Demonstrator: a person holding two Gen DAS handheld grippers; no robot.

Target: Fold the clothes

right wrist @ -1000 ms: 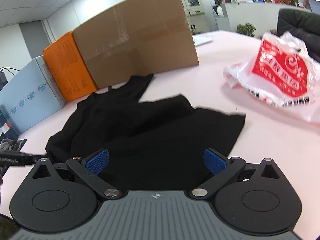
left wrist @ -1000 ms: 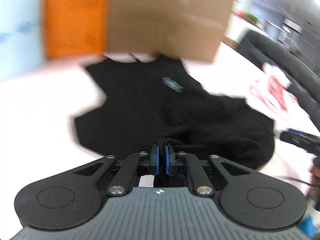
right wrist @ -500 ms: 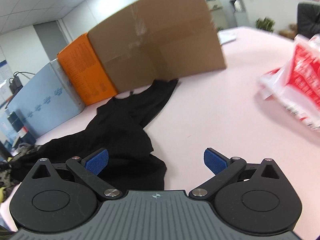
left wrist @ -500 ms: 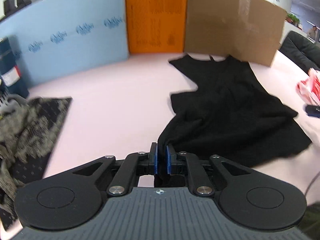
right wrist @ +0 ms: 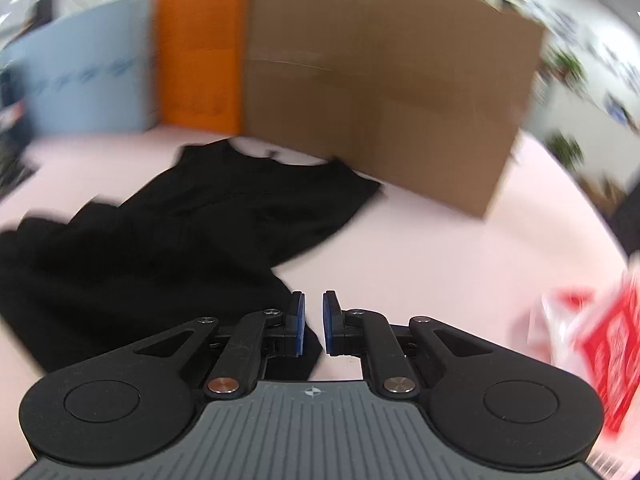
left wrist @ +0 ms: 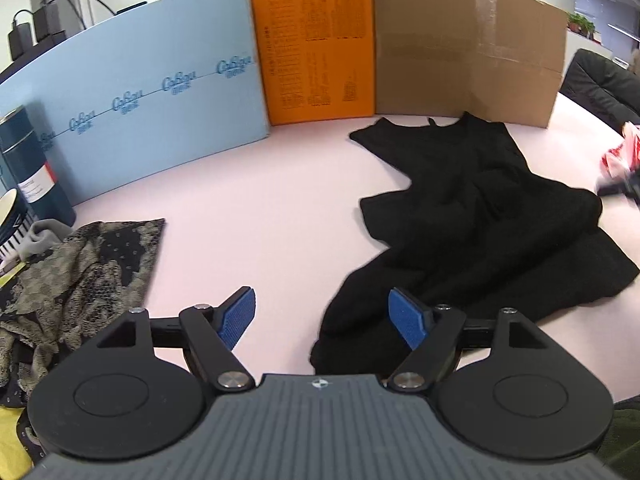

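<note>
A black sleeveless garment (left wrist: 480, 232) lies crumpled on the pink table (left wrist: 260, 208), its neckline toward the cardboard wall. My left gripper (left wrist: 322, 318) is open and empty, with the garment's near hem at its right finger. In the right wrist view, which is blurred, the garment (right wrist: 180, 232) lies to the left. My right gripper (right wrist: 314, 320) is nearly shut with a narrow gap, at the garment's near right corner; I cannot tell whether cloth sits between the pads.
A blue board (left wrist: 140, 92), an orange box (left wrist: 316, 48) and a cardboard sheet (left wrist: 468, 52) wall the table's far side. A patterned lace cloth (left wrist: 72, 276) and a dark cylinder (left wrist: 28, 168) lie at the left. A red-and-white plastic bag (right wrist: 592, 332) lies at the right.
My left gripper has opened and let go of the black garment. My right gripper has closed from wide open to nearly shut and swung toward the garment's right corner.
</note>
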